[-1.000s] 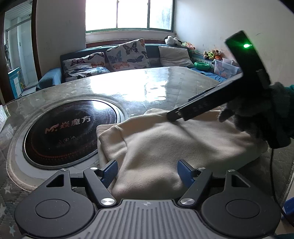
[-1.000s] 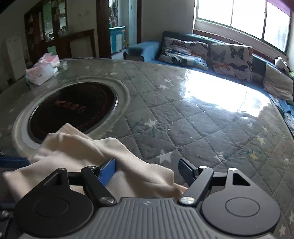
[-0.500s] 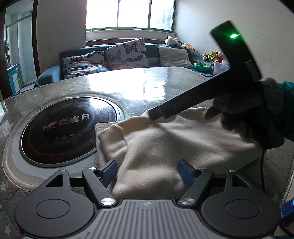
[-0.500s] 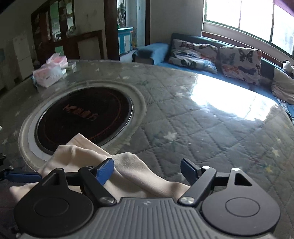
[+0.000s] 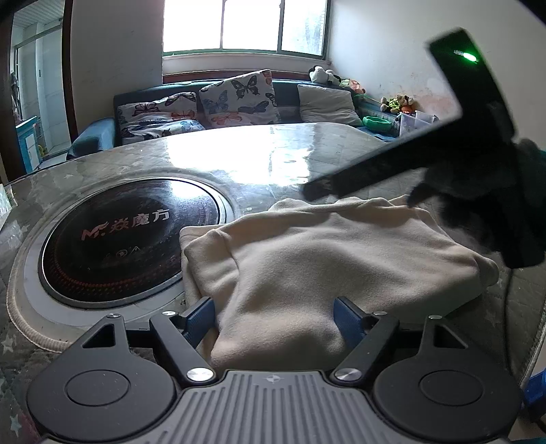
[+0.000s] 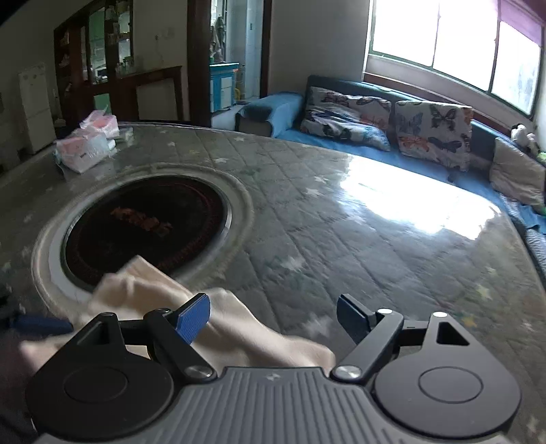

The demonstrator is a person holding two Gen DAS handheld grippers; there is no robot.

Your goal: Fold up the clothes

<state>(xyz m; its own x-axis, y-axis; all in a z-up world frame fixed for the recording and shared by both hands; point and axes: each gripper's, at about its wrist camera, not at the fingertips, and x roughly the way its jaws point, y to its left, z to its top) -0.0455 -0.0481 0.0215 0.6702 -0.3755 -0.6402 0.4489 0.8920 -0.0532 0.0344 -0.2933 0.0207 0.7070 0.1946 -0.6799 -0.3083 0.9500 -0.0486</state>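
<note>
A: Cloth first. Where's it sit?

B: Cream fleece garment, folded into a thick soft pad (image 5: 307, 259), lies flat on the grey quilted star-print tabletop under clear glossy cover (image 5: 259, 160). Its left edge overlaps the pale rim of the round black glass cooktop inset w/ red-white lettering (image 5: 129, 235).

A: Left tool?

B: Left tool, black arms w/ blue ribbed pads (image 5: 274, 319), low over the near edge of the garment. Jaws wide and opening further at this moment; the fleece fold bulges up btwn them. Left pad (image 5: 199, 317) stands just beside the fold; can't tell if the right pad touches it. No pinch visible, nothing held.

A: Right tool?

B: Right tool, same build (image 6: 273, 319), jaws wide apart, gripping nothing. In rt wrist view the garment (image 6: 218, 324) runs under the left pad and partly into the gap; right half of the gap shows bare tabletop (image 6: 341, 246). View blurred low-left. From lft wrist view, its black body w/ green light (image 5: 457, 112) hangs above the garment's far right corner, clear of the cloth, held by a hand in a dark fuzzy glove (image 5: 484, 205).

A: Surroundings?

B: Pink-white plastic-wrapped packs (image 6: 87, 143) at far left of the tabletop, well apart from the garment. Dark blue sofa w/ butterfly-print cushions (image 5: 235, 99) beyond the tabletop, below a bright window (image 5: 245, 25). Plush toys on the sofa's right end, too small to tell kinds.
</note>
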